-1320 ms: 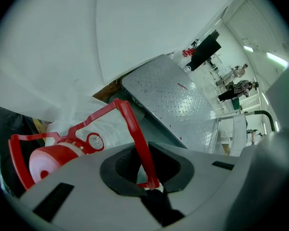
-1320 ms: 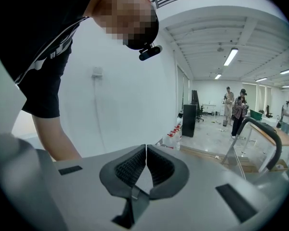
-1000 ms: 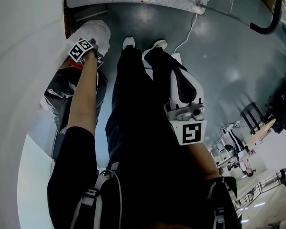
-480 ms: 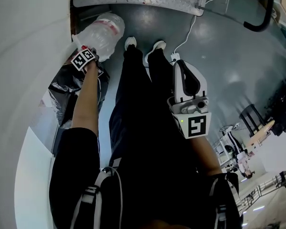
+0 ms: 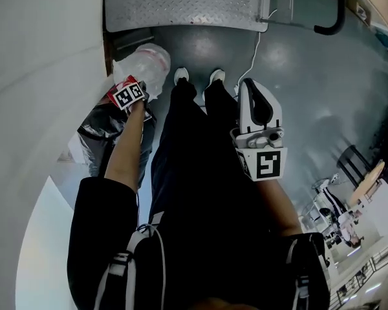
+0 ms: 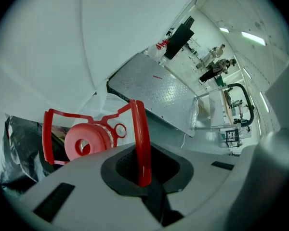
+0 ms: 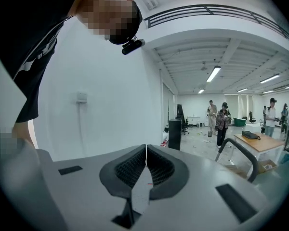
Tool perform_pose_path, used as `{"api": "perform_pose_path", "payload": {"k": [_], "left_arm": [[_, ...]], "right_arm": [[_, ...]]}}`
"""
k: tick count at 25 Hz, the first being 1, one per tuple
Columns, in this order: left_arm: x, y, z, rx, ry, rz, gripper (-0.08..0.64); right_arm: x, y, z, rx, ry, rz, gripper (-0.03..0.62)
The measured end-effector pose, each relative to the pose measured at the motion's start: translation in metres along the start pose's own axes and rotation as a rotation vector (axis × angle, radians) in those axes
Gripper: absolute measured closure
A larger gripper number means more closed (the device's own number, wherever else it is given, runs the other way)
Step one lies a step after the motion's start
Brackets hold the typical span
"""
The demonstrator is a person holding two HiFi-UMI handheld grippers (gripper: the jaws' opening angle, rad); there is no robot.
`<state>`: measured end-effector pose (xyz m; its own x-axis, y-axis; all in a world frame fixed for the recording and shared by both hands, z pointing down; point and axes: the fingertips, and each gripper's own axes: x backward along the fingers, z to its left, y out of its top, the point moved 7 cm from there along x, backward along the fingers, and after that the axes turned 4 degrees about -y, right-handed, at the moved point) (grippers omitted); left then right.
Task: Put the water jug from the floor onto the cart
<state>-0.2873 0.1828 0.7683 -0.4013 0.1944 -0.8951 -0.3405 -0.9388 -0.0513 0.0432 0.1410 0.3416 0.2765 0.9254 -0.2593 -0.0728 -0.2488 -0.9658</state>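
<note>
While the person stands facing the cart point(image 5: 187, 5), the left tongs point(image 6: 144, 174) are clenched on the red carry handle point(image 6: 140, 129) of the water jug point(image 5: 149, 66). The handle's strap runs upright between the two dark pads. Beyond that grip the jug's red cap point(image 6: 84, 146) faces the tongs, and the handle's thin frame loops round the neck.

From the head view, the clear jug hangs under the left tongs, just left of the person's white shoes point(image 5: 181, 76). It is close to the near left corner of the cart but short of the deck, so it is not on the cart yet. The deck is diamond-plate metal, and the cart's black push handle point(image 5: 330, 21) curves up at the far right. A white cable point(image 5: 255, 50) trails over the grey floor point(image 5: 310, 95) from the cart's near right corner toward the shoes. By the person's left arm, a crumpled black plastic bag point(image 5: 100, 134) lies against the white wall point(image 5: 39, 76), just beside the jug.

The right tongs point(image 7: 146, 150) are clenched with nothing in them, their ribbed pads meeting along one thin line. They are held in front of the person's right leg, well apart from the jug, and aimed roughly level across the room. Far beyond them, several people point(image 7: 224, 121) stand on the open floor under long ceiling lights point(image 7: 214, 73).
</note>
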Motion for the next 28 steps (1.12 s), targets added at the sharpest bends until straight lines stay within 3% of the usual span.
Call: {"api": "perform_pose_path", "payload": {"k": [11, 21, 28], "left_arm": [[0.041, -0.017, -0.023, 0.053, -0.028, -0.004, 0.521], [0.053, -0.029, -0.041, -0.007, -0.086, -0.002, 0.520], [0.052, -0.024, -0.049, -0.036, -0.068, -0.012, 0.520]], "right_arm": [[0.040, 0.004, -0.032, -0.020, -0.054, -0.052, 0.574], [0.062, 0.001, -0.015, -0.016, -0.039, -0.082, 0.573], [0.050, 0.000, -0.023, -0.033, -0.033, -0.105, 0.574]]}}
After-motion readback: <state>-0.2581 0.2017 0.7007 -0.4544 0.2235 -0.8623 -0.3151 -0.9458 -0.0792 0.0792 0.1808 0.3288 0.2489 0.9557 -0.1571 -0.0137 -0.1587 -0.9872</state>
